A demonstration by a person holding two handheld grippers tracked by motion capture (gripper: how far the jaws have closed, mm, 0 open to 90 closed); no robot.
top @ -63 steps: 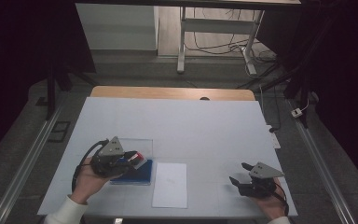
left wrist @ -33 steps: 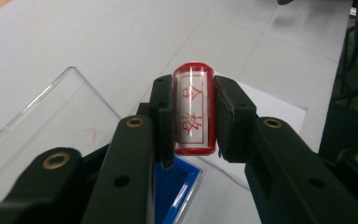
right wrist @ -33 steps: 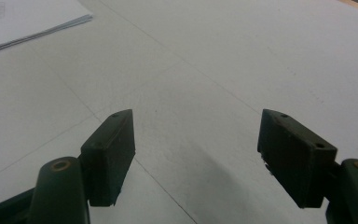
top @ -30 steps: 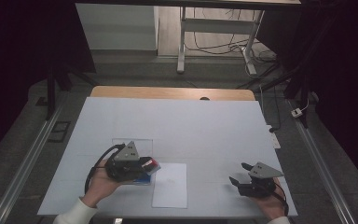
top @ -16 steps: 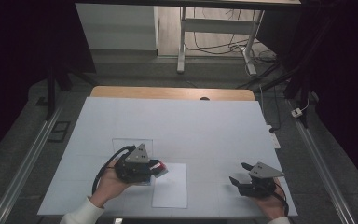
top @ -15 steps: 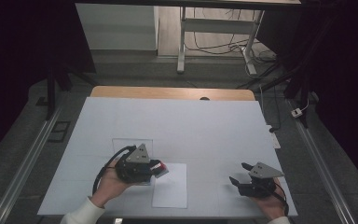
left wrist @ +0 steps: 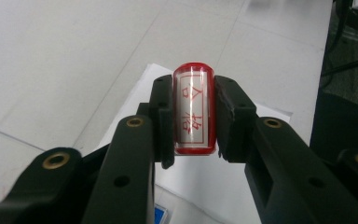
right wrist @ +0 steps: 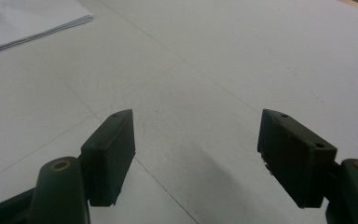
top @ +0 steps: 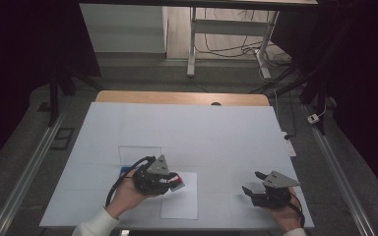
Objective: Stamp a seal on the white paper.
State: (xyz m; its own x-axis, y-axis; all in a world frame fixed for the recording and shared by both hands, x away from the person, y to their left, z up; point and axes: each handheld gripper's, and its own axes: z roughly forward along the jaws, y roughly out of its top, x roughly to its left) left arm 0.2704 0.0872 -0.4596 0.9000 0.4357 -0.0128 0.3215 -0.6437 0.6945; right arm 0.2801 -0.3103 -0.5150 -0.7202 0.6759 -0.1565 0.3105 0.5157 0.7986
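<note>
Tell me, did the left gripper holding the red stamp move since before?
Yes. The left gripper carried the red stamp rightward, off the blue pad and over the white paper.

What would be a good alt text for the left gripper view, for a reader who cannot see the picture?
The left gripper is shut on a red stamp with a clear cover and red characters on its label, held upright between the two black jaws. Below it lie a white sheet of paper and the pale table.
</note>
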